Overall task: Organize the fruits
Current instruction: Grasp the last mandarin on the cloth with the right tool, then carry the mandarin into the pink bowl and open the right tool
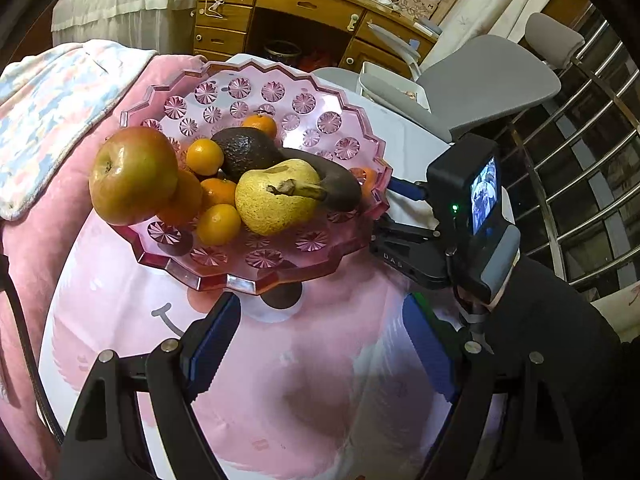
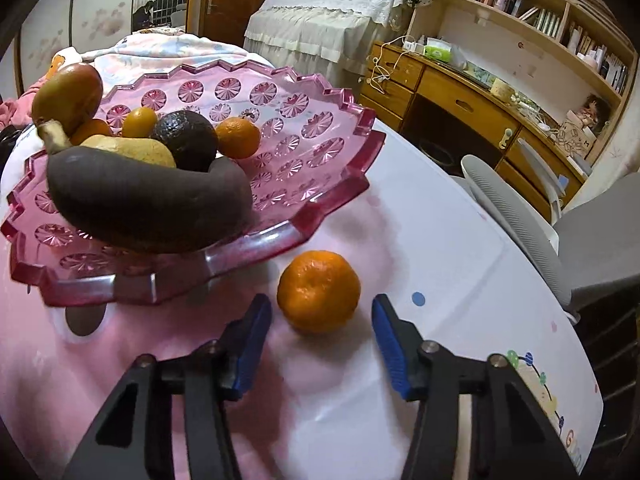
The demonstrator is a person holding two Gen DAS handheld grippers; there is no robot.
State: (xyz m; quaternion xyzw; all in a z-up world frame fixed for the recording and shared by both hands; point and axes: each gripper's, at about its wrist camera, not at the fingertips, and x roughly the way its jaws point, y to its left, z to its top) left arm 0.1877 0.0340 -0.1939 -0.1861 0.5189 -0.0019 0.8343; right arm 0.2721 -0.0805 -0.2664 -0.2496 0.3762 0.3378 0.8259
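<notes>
A pink cut-glass bowl on a foot stands on the pink-and-white tablecloth. It holds a red-green apple on its left rim, a yellow pear, a blackened banana, a dark avocado and several tangerines. My left gripper hangs open in front of the bowl with nothing between its fingers. In the right wrist view one loose tangerine lies on the cloth just right of the bowl. My right gripper is open around it, with a gap at each blue pad.
The right gripper's camera unit shows beside the bowl's right rim. A pink blanket is heaped left of the bowl. A grey chair and a wooden desk stand beyond the table's far edge. Bare cloth lies right of the tangerine.
</notes>
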